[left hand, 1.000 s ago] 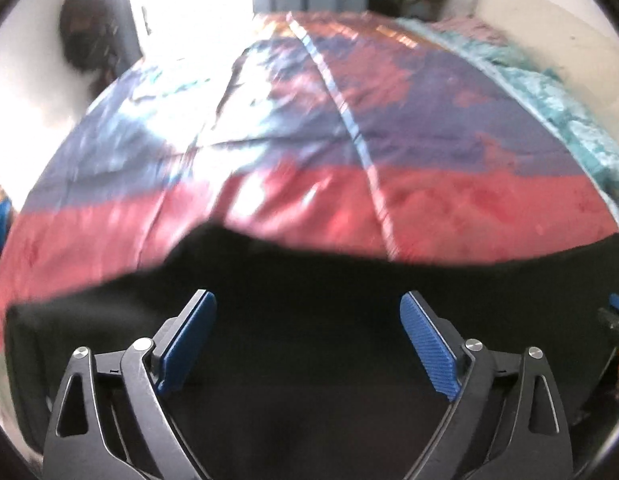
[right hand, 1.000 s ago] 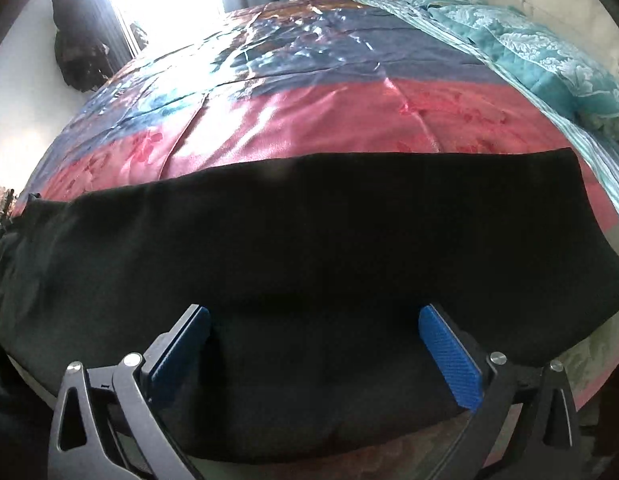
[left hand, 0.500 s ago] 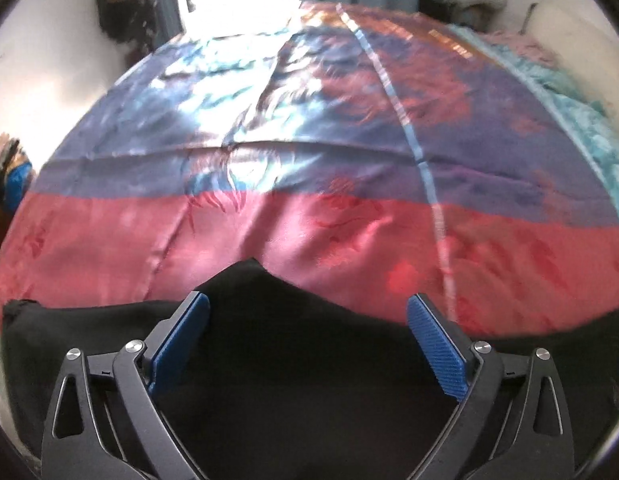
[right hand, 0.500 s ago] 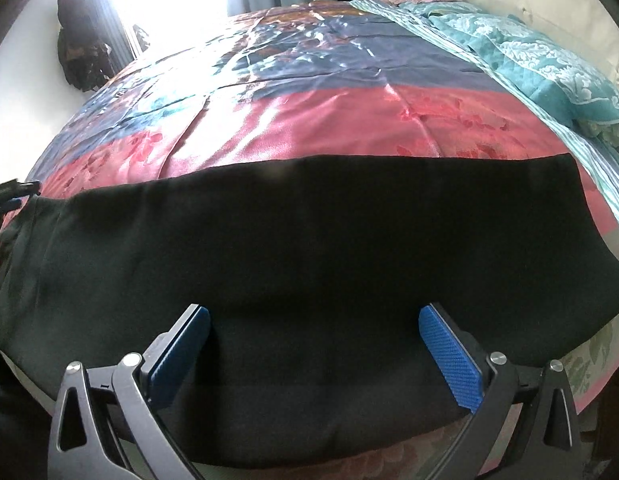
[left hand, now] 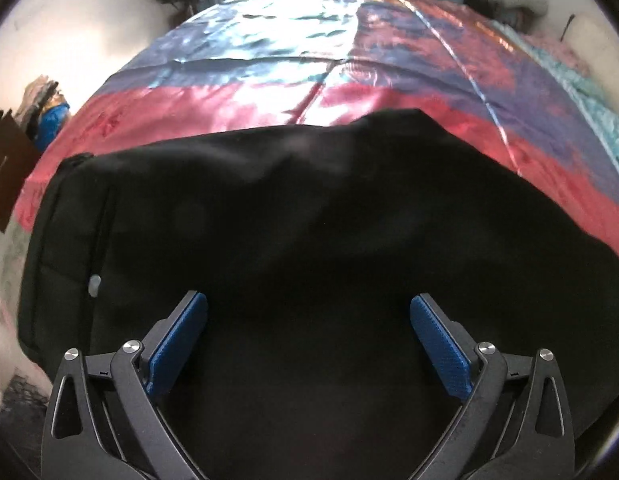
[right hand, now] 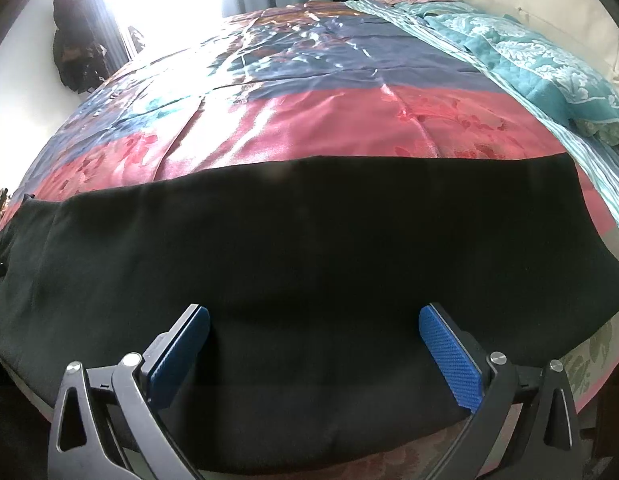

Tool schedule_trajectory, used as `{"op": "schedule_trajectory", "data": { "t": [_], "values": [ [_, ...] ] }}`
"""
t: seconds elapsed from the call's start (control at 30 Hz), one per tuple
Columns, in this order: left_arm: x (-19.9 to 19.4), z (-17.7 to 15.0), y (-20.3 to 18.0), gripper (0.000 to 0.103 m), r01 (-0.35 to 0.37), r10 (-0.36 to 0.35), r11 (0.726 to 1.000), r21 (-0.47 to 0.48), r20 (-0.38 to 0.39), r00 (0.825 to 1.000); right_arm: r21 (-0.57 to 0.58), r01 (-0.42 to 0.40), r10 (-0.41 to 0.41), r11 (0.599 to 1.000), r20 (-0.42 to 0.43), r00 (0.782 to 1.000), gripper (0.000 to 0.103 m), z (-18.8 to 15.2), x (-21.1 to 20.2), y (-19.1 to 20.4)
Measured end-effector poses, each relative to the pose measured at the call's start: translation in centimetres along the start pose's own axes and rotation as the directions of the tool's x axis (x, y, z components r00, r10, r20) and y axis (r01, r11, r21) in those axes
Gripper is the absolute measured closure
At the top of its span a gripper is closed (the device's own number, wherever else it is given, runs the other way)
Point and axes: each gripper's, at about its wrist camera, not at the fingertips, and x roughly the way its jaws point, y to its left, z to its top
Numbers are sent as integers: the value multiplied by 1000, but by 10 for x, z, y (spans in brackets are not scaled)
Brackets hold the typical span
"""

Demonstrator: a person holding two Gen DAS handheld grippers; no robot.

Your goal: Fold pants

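Note:
Black pants [left hand: 309, 216] lie flat across the near edge of a bed, the waistband end with a small button [left hand: 94, 283] at the left in the left wrist view. My left gripper [left hand: 308, 312] is open and empty, hovering over the waist area. In the right wrist view the pants [right hand: 309, 248] stretch as a long black band from left to right. My right gripper [right hand: 314, 322] is open and empty over the leg part near the bed's front edge.
The bed has a shiny pink and blue satin cover [right hand: 309, 120]. A teal patterned quilt [right hand: 529, 60] lies along the right side. A bright window is at the back. Dark clothes [right hand: 75, 60] hang on the left wall. A blue bag [left hand: 53, 120] sits at the far left.
The left gripper has swung left and now looks over the waistband end, with more black cloth under it. The right gripper and the pants have hardly moved.

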Motion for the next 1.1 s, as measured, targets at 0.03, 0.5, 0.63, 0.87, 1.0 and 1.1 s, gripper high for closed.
{"op": "schedule_trajectory", "data": {
  "t": [0.03, 0.5, 0.63, 0.87, 1.0, 1.1],
  "values": [
    [-2, 1, -1, 3, -1, 1, 1000, -2, -2, 1000, 0, 2, -2, 1000, 1, 1000, 0, 0, 0, 0],
    [-17, -30, 10, 1, -25, 26, 1000, -4, 29, 999, -30, -10, 12, 999, 53, 999, 0, -3, -4, -3],
    [-36, -26, 12, 3, 43, -39, 998, -39, 87, 995, -1, -8, 8, 1000, 126, 992, 0, 0, -31, -14],
    [-5, -18, 30, 0, -3, 6, 999, -45, 69, 998, 70, -72, 68, 995, 55, 996, 0, -3, -15, -46],
    [-14, -18, 25, 2, -22, 25, 999, -45, 65, 998, 49, -37, 37, 998, 19, 999, 0, 4, -15, -42],
    [-27, -24, 17, 2, 29, -25, 999, -40, 93, 995, 17, 0, 0, 1000, 3, 1000, 0, 7, -20, -33]
  ]
}}
